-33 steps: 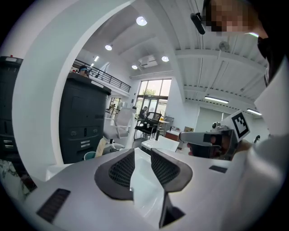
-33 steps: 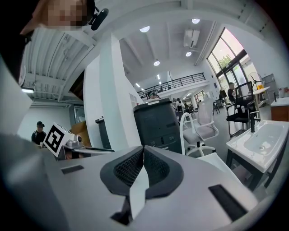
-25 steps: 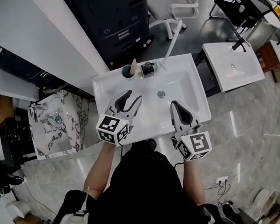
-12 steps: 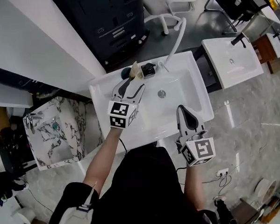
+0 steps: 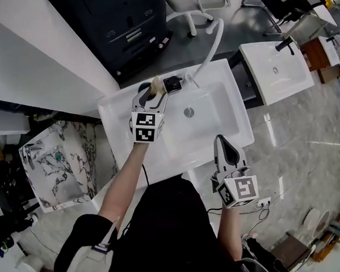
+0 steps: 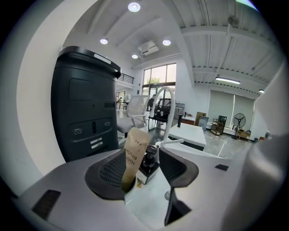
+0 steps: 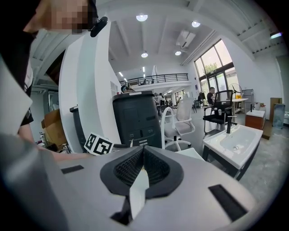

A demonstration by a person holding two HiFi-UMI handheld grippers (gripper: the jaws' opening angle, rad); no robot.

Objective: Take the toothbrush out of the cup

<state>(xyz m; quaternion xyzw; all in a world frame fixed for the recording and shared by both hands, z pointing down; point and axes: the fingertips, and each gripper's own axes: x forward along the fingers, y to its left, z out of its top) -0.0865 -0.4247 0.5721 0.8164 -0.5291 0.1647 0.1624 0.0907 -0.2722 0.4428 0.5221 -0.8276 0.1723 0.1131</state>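
The toothbrush [image 5: 157, 85] is in a tan paper sleeve and stands slanted in a dark cup [image 5: 142, 88] at the back left of the white sink [image 5: 216, 129]. My left gripper [image 5: 149, 94] hangs over the cup, open. In the left gripper view the sleeve [image 6: 134, 155] stands between the jaws of the left gripper [image 6: 145, 173], close to the left pad [image 6: 108, 173]; no squeeze shows. The cup is hidden there. My right gripper [image 5: 224, 145] is shut and empty at the sink's front edge; the right gripper view shows this right gripper [image 7: 143, 155] with its pads together.
A black pump bottle [image 5: 172, 84] stands just right of the cup, next to the white faucet [image 5: 212, 44]. The drain [image 5: 188, 112] lies mid-basin. A second white sink [image 5: 276, 67] stands to the right, a marble one [image 5: 55, 160] to the left, a dark cabinet [image 5: 113, 27] behind.
My left gripper has travelled from the sink's front to the cup at the back and now has the sleeve between its jaws. The right gripper has drawn back a little toward the front edge.
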